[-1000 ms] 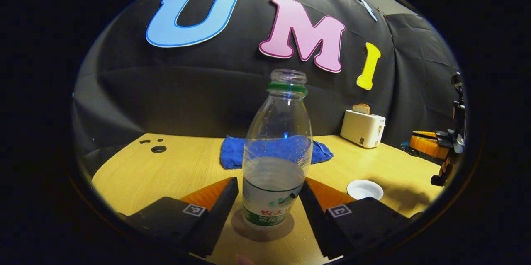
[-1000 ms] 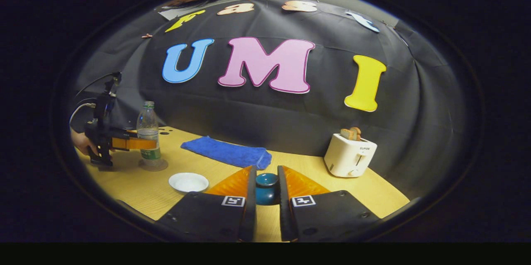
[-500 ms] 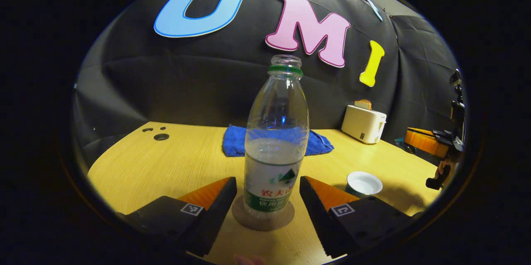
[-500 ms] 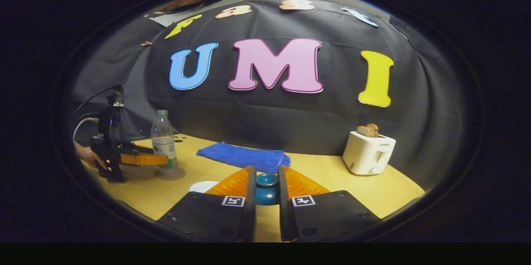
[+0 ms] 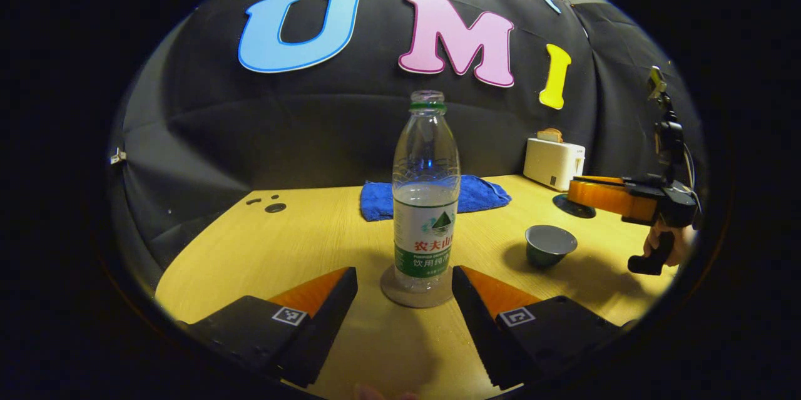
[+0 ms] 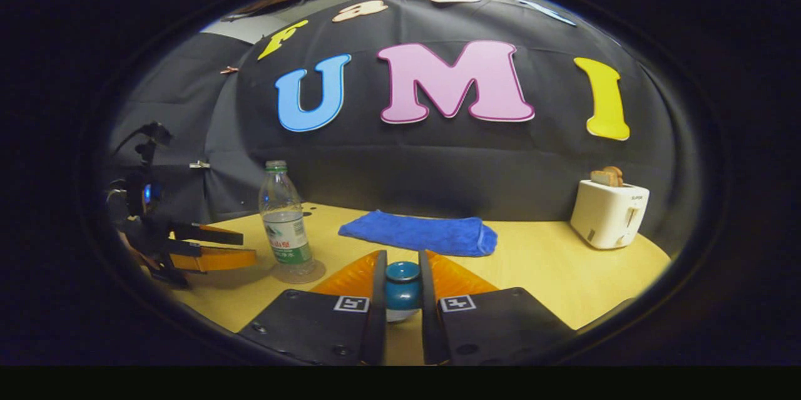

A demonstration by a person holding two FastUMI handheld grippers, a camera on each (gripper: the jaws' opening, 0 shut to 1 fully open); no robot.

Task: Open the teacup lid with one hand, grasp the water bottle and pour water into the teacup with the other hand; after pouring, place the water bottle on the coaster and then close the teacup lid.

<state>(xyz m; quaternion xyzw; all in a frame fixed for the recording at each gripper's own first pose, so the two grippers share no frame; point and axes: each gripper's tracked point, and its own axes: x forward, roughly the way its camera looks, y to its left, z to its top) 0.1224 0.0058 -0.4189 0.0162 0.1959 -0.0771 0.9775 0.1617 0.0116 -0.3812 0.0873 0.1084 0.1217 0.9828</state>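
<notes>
Clear plastic water bottle [image 5: 426, 200] seen upright on round coaster [image 5: 416, 292], mid-table. Left gripper [image 5: 404, 300] released, fingers spread, short of bottle, bare wooden table [image 5: 300, 250] between. Open round teacup [image 5: 550, 245] set right of bottle, uncovered. Glossy lid [image 6: 402, 284] pinched by right gripper [image 6: 401, 306]. Soft blue towel [image 6: 419, 232] laid far, toaster [image 6: 610, 213] far right.

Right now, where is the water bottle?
In the left gripper view the water bottle stands upright on the coaster, centred ahead of the open left gripper, blue towel behind.
</notes>
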